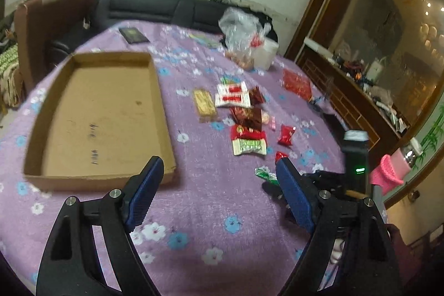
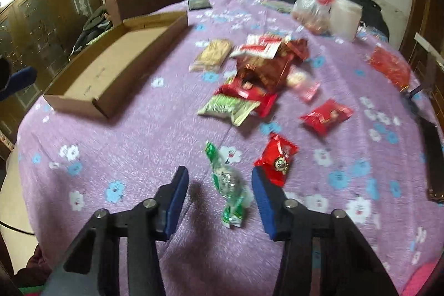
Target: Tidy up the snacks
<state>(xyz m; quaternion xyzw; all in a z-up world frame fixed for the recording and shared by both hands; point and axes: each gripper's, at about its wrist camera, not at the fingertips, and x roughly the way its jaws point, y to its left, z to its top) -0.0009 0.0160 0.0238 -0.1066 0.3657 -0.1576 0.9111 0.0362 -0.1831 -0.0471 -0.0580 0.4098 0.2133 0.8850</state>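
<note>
Straddling a green-wrapped candy (image 2: 229,183) near the desk's front edge, the right gripper (image 2: 219,185) has its blue fingers (image 2: 174,201) spread wide, one to each side of the wrapper and apparently not yet touching it; motion blur leaves the contact uncertain. The left gripper (image 1: 219,179) hovers released and empty over bare cloth, just beside the near right corner of the cardboard tray (image 1: 36,129).

Progress, as judged from the layout: the task is at its start. The tray holds nothing, and every snack lies outside it. A loose pile (image 2: 249,74) of red, brown, white and green packets sits at the desk's middle, a tan biscuit pack (image 2: 213,54) lies between pile and tray, and two small red packets (image 2: 277,160) (image 2: 326,115) lie nearer the front. All remain to be moved.

Surface and room: the desk (image 1: 208,212) carries a purple floral cloth. At its far edge stand a clear plastic bag (image 1: 238,35), a white container (image 1: 265,54) and a dark booklet (image 1: 134,35). A dark sofa (image 1: 155,6) and pale wall lie beyond; wooden cabinets (image 2: 41,4) flank the room.
</note>
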